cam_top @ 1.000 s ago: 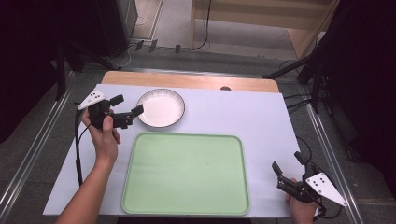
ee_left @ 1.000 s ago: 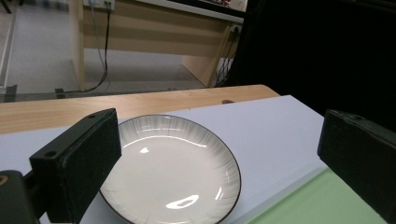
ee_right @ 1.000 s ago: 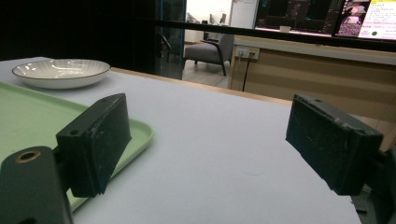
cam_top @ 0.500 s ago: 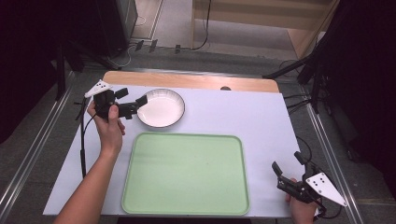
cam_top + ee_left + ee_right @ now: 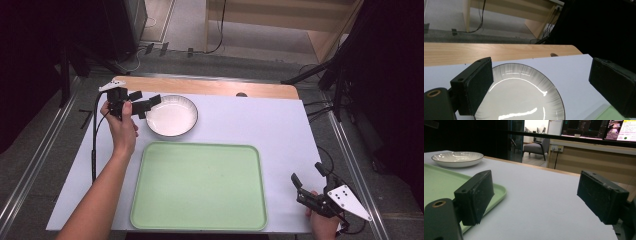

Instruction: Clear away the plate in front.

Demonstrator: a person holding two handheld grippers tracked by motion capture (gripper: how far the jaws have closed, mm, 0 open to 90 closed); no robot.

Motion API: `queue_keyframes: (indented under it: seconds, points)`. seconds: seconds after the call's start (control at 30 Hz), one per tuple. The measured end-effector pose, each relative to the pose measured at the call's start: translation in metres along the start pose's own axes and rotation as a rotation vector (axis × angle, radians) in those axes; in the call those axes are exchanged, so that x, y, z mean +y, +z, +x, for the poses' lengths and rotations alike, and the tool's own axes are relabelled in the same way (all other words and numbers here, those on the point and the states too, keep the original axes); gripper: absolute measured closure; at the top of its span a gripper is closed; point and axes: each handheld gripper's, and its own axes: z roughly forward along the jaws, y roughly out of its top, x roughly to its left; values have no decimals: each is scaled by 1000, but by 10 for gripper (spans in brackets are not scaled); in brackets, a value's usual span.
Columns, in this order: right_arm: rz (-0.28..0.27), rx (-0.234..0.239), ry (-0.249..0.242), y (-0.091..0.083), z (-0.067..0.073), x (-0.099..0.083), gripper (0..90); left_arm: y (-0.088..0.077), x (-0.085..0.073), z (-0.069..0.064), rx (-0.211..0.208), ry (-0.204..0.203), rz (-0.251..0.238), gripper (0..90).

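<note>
I find nothing I can read. In the right gripper view two screens (image 5: 586, 128) glow along the far wall; the one at the right edge (image 5: 626, 130) carries lines of writing on a yellow-and-pink ground, but the characters are too small and blurred for me to make out. The plate (image 5: 172, 116), the tray (image 5: 200, 185) and the surface (image 5: 260, 125) bear no lettering, label or number that I can see from here.
</note>
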Motion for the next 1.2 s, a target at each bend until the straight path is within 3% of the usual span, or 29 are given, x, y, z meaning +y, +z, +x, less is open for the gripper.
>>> queue_keyframes:
  seconds: [0.4, 0.53, 0.73, 1.03, 1.2]
  points:
    - [-1, 2, 1, 0, 0, 0, 145, 24, -9, 33, 4, -158, 92, 71]
    - [-1, 2, 1, 0, 0, 0, 145, 30, -14, 41, 14, -213, 128, 137]
    - [-1, 3, 0, 0, 0, 0, 145, 37, -21, 51, 62, -258, 191, 167]
    - [0, 3, 1, 0, 0, 0, 145, 42, -31, 62, 92, -317, 222, 205]
    - [0, 3, 0, 0, 0, 0, 145, 44, -35, 67, 100, -358, 236, 278]
